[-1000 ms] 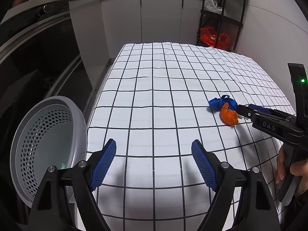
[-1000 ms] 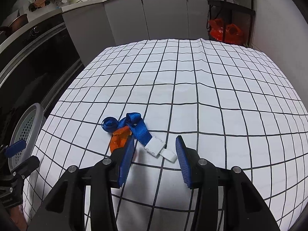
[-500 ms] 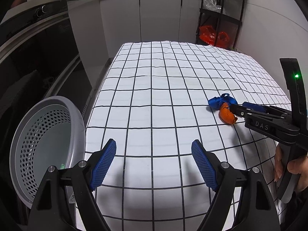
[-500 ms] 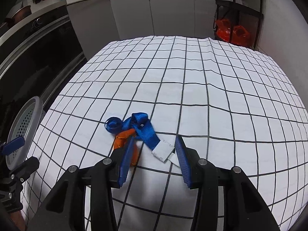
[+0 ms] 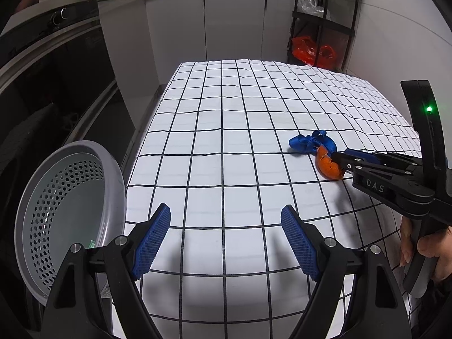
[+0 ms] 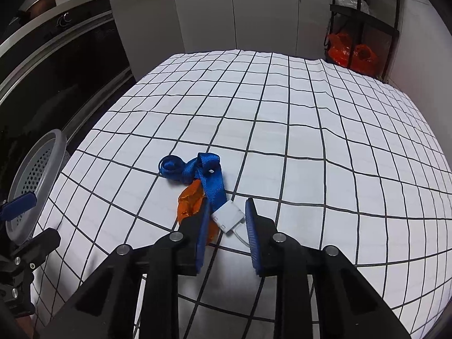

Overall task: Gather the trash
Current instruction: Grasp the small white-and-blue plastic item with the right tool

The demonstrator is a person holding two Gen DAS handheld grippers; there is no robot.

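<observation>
A white grid-lined cloth (image 5: 226,147) fills the centre, grey cabinets (image 5: 226,22) run along the top, and a black shelf rack (image 5: 325,25) — red bag (image 5: 310,52) beneath — stands upper right.

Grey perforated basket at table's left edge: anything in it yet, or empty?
Mostly empty: the grey perforated basket shows bare mesh wall and floor in the left wrist view. A small greenish scrap shows near its lower rim; I cannot tell what it is.
</observation>
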